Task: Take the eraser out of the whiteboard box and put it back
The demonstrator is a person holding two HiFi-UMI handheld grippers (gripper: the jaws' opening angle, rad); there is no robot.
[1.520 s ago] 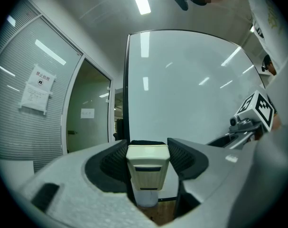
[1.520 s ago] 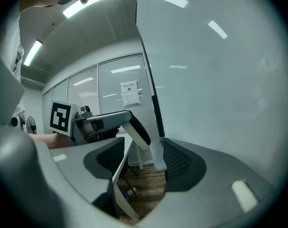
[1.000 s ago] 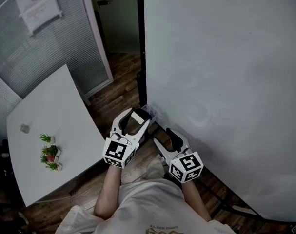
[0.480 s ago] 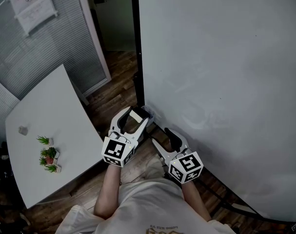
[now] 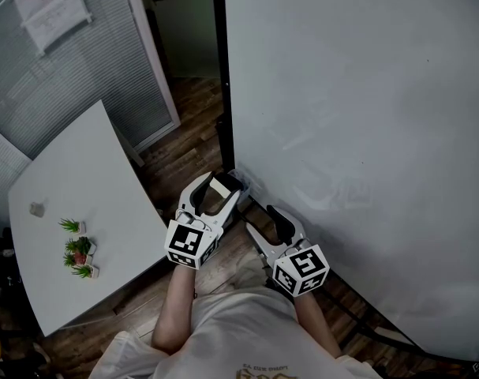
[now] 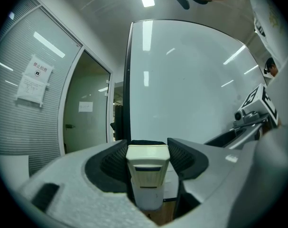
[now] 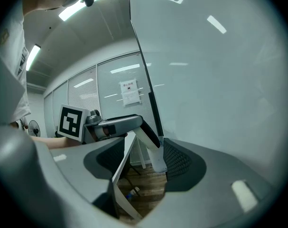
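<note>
Nothing moved vs 1 s ago: L gripper [image 5: 221,189] still clamps cream rectangular plastic eraser [image 6: 148,170], long axis upright, black felt on far side; R gripper [image 5: 263,221] wide apart, empty

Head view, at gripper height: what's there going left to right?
Potted plants → left gripper, shut on the eraser → right gripper, open → whiteboard.
</note>
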